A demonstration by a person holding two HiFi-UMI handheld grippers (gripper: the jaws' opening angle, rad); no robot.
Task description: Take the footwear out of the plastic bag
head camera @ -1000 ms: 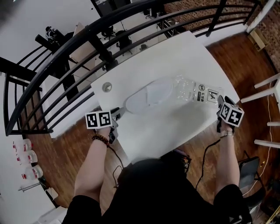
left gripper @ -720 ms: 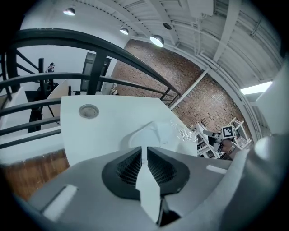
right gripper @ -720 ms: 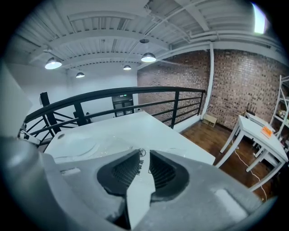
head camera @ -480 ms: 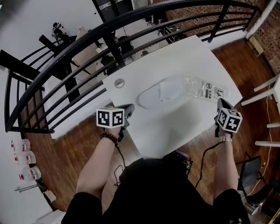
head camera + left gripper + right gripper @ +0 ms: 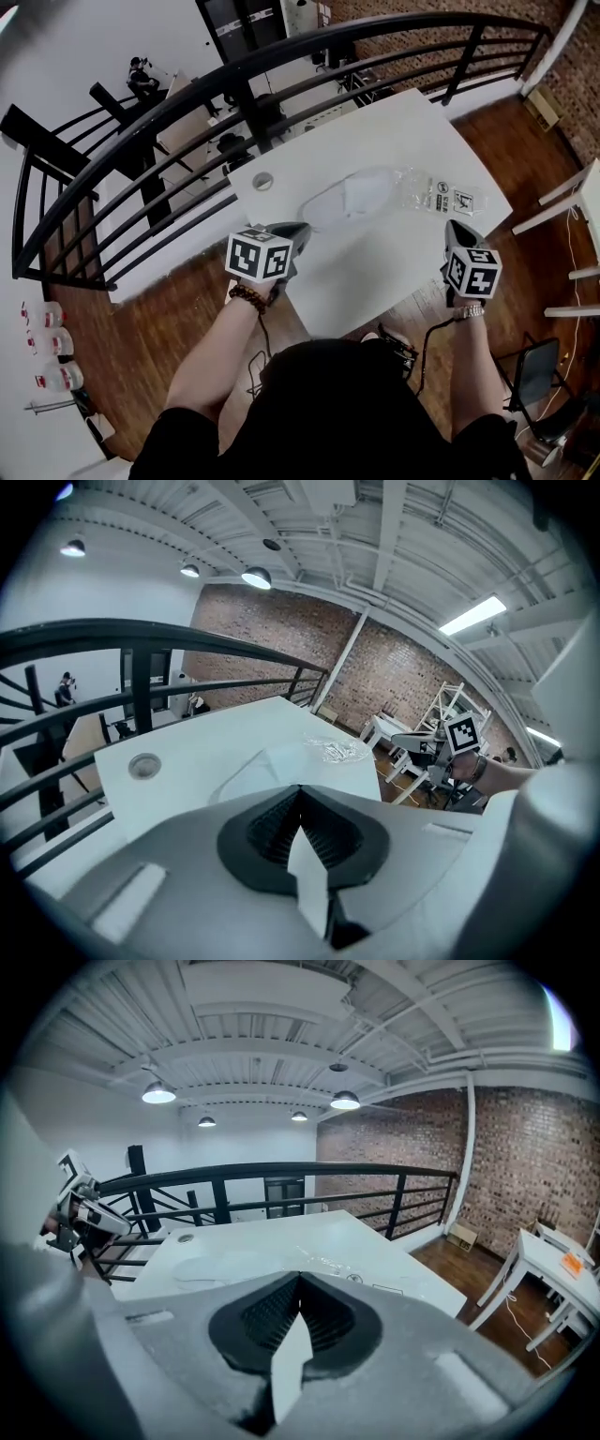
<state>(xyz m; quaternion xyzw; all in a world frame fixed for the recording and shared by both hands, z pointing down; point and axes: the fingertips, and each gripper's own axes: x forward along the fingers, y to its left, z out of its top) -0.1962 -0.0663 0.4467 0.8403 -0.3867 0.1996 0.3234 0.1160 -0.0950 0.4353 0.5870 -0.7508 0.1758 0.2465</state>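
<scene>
A white slipper (image 5: pixel 342 199) lies flat on the white table (image 5: pixel 394 131). A crumpled clear plastic bag (image 5: pixel 433 195) with printed labels lies at its right end; whether the toe still sits in the bag's mouth I cannot tell. My left gripper (image 5: pixel 298 232) hovers at the table's near left edge, shut and empty, short of the slipper (image 5: pixel 262 766). My right gripper (image 5: pixel 454 230) hangs off the table's near right corner, also shut with nothing in it. The bag (image 5: pixel 328 1262) lies ahead of the right gripper (image 5: pixel 298 1283). The left gripper (image 5: pixel 300 794) has its jaws pressed together.
A black metal railing (image 5: pixel 281 56) curves round the table's far side. A round cable hole (image 5: pixel 262 180) sits in the table's left corner. White furniture (image 5: pixel 572 206) stands on the wooden floor to the right. Several bottles (image 5: pixel 47 337) stand on the floor at the far left.
Both grippers have drawn back from the slipper and bag toward the person and risen. The slipper and bag have stayed in place on the table.
</scene>
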